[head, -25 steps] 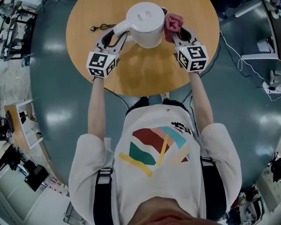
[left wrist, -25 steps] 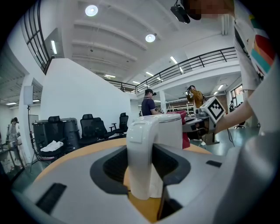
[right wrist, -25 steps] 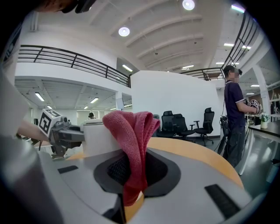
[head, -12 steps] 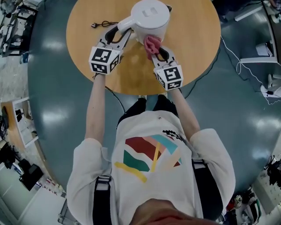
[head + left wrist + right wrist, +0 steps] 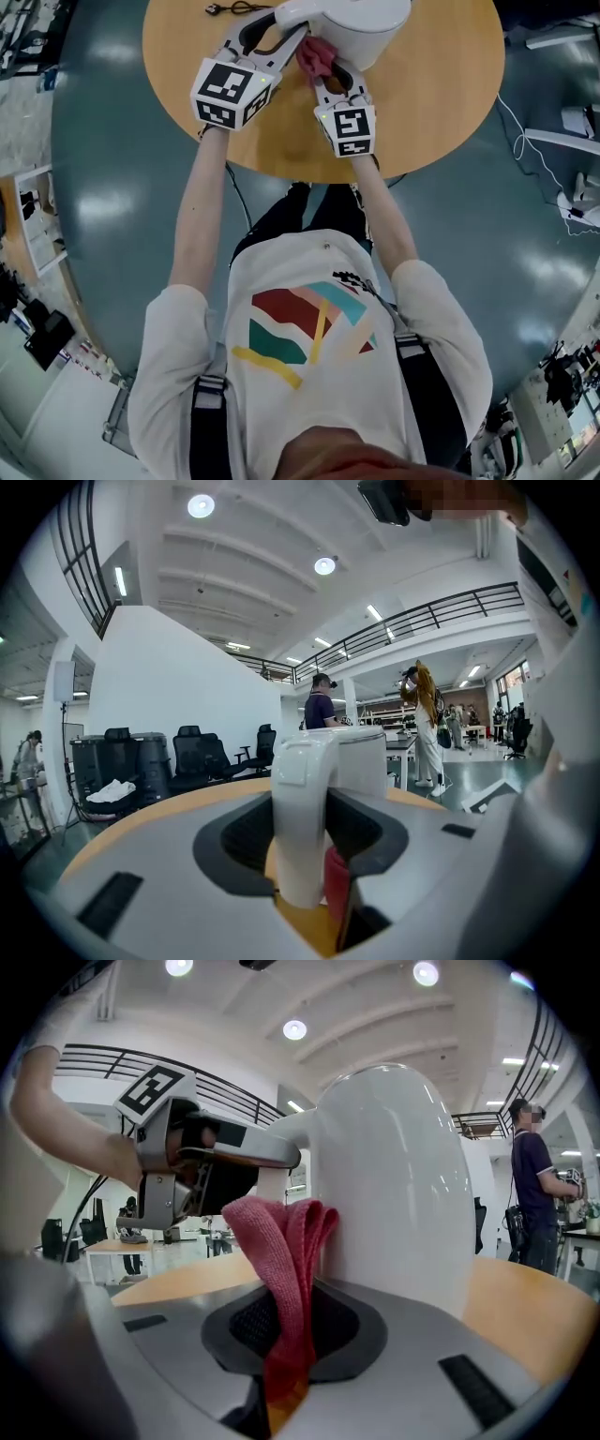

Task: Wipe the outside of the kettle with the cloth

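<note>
the wiping step is in hand, as i judge it. the left gripper [image 5: 305, 841] is clamped at a middle width on the kettle handle [image 5: 300, 799], which stands upright between its jaws, so the kettle [image 5: 394, 1166] is held steady right in front of it. the right gripper [image 5: 292, 1330] is closed narrow on the red cloth [image 5: 281, 1241]. the cloth rises out of its jaws as a folded bunch, and its top seems to lean on the white wall of the kettle, just ahead of the jaws and a little to their right, under the handle. the next move, i think, calls for pressing the cloth flat on the wall and sliding it around the body, while the left grip stays firm so that the kettle does not turn or slide. the far side may need a new approach. counted: one kettle, one cloth, two grippers, one round wooden table [image 5: 422, 103], and one black cable [image 5: 230, 8] lying beyond the left gripper.
</note>
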`<state>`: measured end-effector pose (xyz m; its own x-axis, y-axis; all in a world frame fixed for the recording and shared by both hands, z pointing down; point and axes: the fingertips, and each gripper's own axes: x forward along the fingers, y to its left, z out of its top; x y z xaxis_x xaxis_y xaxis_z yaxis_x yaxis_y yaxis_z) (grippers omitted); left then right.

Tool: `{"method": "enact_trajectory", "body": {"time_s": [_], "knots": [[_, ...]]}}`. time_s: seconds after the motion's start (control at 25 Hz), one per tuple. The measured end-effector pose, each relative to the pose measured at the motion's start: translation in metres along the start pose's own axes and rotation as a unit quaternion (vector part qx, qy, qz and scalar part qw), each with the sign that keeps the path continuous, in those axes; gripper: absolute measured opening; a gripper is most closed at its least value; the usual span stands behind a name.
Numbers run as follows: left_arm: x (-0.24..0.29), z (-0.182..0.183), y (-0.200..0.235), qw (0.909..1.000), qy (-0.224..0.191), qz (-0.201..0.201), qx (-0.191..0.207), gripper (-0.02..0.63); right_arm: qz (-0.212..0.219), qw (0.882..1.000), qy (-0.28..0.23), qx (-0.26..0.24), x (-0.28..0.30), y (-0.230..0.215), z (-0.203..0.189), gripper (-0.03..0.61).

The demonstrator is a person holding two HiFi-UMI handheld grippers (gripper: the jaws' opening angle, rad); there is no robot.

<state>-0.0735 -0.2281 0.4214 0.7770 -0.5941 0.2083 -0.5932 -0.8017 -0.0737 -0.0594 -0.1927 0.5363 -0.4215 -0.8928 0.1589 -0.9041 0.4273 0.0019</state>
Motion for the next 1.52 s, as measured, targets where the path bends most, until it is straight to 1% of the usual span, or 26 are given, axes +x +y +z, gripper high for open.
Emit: {"method": "enact_trajectory", "body": {"time_s": [0.24,0.6,0.72,0.84,0.92,1.12,1.52], "knots": [[-0.012,-0.001,0.016,1.0,-0.003,-0.001,-0.002,0.207,-0.02,1.0,0.002,-0.006,0.014,0.013,-0.001,0.046],[-0.005,-0.002,0.005,0.9999,-0.006,-0.008,0.001,0.206,-0.056,0.998,0.003,0.005,-0.022,-0.017,-0.014,0.048],[-0.006,-0.002,0.004,0.9999,-0.007,-0.01,0.002,0.206,-0.059,0.998,0.006,0.005,-0.033,-0.025,-0.016,0.048],[-0.009,0.0,0.004,0.9999,-0.006,-0.011,0.002,0.206,-0.053,0.999,0.01,-0.004,-0.042,-0.03,-0.014,0.048],[-0.009,0.001,0.003,0.9999,-0.006,-0.012,0.002,0.206,-0.053,0.999,0.011,-0.005,-0.05,-0.038,-0.015,0.048],[-0.008,-0.001,0.004,0.9999,-0.003,-0.014,0.002,0.206,-0.069,0.997,0.025,0.008,-0.063,-0.07,-0.027,0.048],[-0.005,-0.002,0.003,0.9997,0.001,-0.023,0.0,0.204,-0.089,0.995,0.034,0.029,-0.06,-0.117,-0.033,0.048]]}}
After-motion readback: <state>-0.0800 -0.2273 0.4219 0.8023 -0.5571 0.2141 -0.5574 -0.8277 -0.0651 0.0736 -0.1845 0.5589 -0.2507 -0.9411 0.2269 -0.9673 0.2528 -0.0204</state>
